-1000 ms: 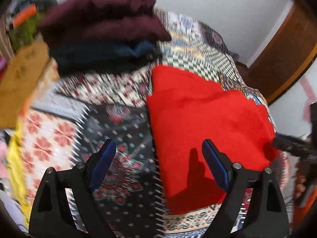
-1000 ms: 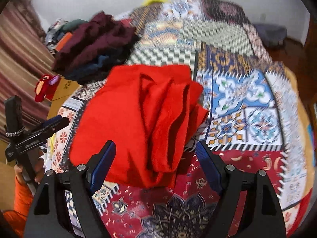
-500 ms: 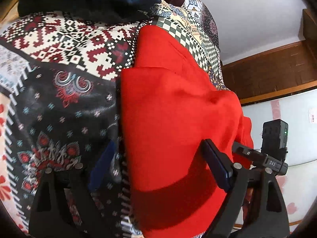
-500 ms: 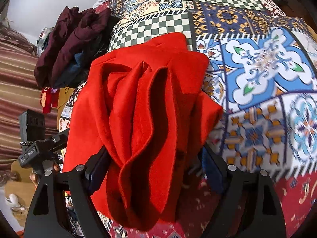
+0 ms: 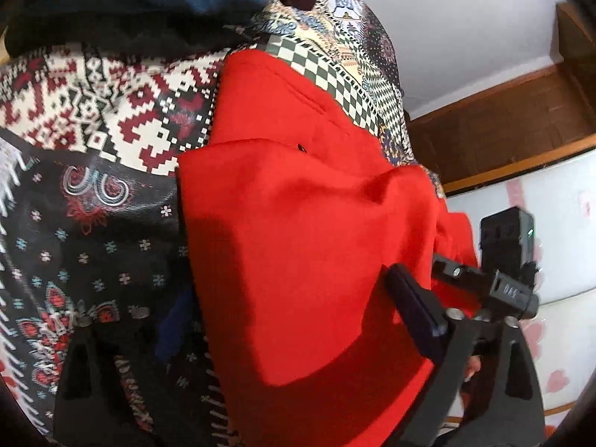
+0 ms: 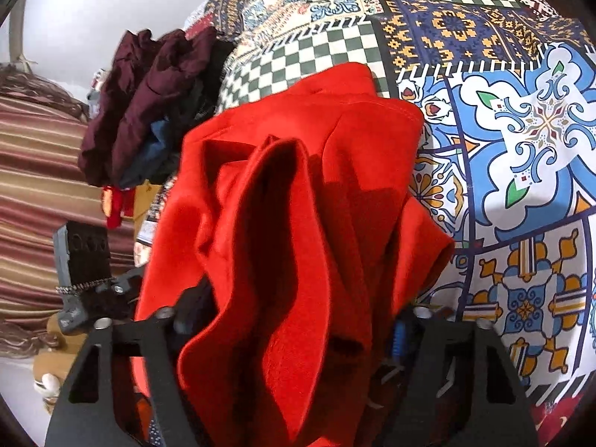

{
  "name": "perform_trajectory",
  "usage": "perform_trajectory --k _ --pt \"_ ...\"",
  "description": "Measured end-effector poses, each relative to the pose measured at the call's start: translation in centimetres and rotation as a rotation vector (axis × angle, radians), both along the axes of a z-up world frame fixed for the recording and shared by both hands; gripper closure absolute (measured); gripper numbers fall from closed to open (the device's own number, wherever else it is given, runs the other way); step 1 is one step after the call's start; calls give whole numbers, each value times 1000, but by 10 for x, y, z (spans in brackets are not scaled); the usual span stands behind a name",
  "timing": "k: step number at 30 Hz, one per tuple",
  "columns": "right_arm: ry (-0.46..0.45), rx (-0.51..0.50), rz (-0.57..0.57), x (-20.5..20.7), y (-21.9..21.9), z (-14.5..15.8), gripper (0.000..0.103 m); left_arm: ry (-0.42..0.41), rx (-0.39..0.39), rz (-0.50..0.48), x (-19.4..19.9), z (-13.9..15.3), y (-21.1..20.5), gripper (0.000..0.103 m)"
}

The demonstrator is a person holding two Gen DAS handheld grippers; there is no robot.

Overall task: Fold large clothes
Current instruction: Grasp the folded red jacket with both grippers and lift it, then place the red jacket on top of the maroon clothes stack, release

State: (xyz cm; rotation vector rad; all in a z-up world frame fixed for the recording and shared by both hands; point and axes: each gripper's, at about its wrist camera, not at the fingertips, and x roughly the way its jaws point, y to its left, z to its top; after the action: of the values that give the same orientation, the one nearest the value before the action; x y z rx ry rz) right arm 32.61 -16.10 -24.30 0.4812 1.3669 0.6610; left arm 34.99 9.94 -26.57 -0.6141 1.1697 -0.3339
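Both grippers have dropped onto the red garment (image 6: 283, 223): right gripper (image 6: 287, 320) just closing around soft bunched folds, left gripper (image 5: 294, 320) wide astride its limp edge.

I see a plain bright red knitted garment (image 6: 298, 231) lying on a patchwork-print bedspread (image 6: 521, 141) of green-and-white checks, blue-and-white floral tiles and orange-on-navy motifs. Beside it sits a pile of maroon and dark blue folded clothes (image 6: 149, 104); my left view shows red-and-white pixel patterning.
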Motion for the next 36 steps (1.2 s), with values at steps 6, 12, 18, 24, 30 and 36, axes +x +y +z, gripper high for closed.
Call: perform_trajectory --k 6,12,18,24,30,36 --pt "-30 68 3 -3 -5 18 69 -55 4 8 -13 25 7 57" --pt "-131 46 43 -12 12 56 73 -168 57 -15 -25 68 1 65" --pt "-247 64 72 -2 32 107 73 -304 78 -2 -32 126 21 65" --pt "-401 119 87 21 69 169 73 -455 87 61 -22 195 61 65" --pt "-496 197 98 55 117 207 73 -569 138 98 -1 248 110 65" --pt "-548 206 104 95 180 215 73 -590 211 126 45 267 162 65"
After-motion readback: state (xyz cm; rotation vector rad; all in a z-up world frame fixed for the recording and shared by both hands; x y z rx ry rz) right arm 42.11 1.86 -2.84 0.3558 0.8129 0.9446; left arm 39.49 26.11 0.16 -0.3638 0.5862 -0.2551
